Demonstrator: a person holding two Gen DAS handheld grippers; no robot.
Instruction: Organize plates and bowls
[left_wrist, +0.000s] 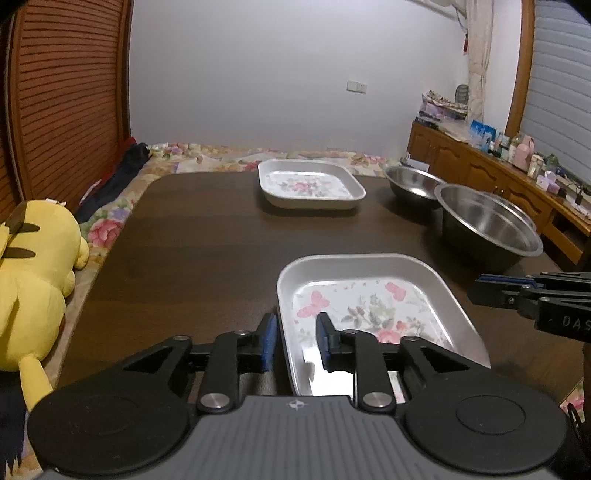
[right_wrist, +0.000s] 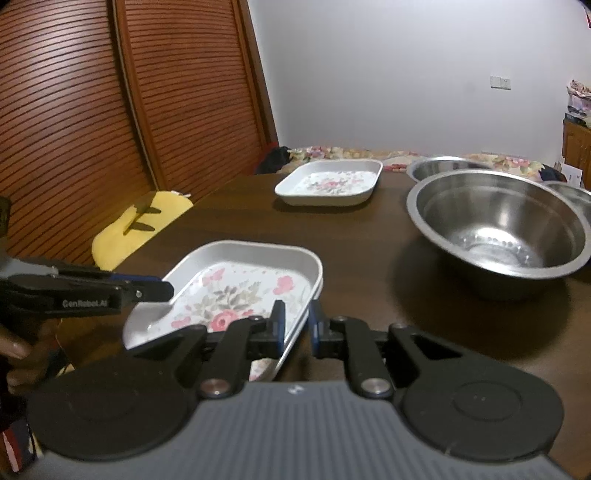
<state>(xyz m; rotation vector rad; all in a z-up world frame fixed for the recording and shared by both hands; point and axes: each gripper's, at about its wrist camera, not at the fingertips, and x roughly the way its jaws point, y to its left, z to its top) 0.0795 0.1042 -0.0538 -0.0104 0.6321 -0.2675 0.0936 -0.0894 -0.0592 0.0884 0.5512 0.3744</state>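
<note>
- Toy (left_wrist: 33, 280), yellow plush, lies off the table's (left_wrist: 192, 258) left edge. Not part of the job.
- Left gripper (left_wrist: 295, 341): jaws straddle the near plate's (left_wrist: 373, 306) left rim, one pad outside, one inside, with a clear gap to the rim. Not clamped.
- Near plate: floral, sits at the table's front. From the right wrist view it looks like two nested plates, though I can't be sure.
- Right gripper (right_wrist: 295, 320): jaws closed tight on the same plate's right rim.
- Far plate (left_wrist: 310, 184), same pattern, sits at the back, well apart.
- Bowls: big bowl (right_wrist: 498, 236) right of the near plate, a small bowl (left_wrist: 413, 184) behind it, a third rim just showing at the right.
- Step, as I judge it: plate stacking, a two-handed set-down or pick-up at the near plate.
- Next call: gather the far plate with the near one. That needs a firm rim grip, level carry and square alignment. The bowls then nest by size.
</note>
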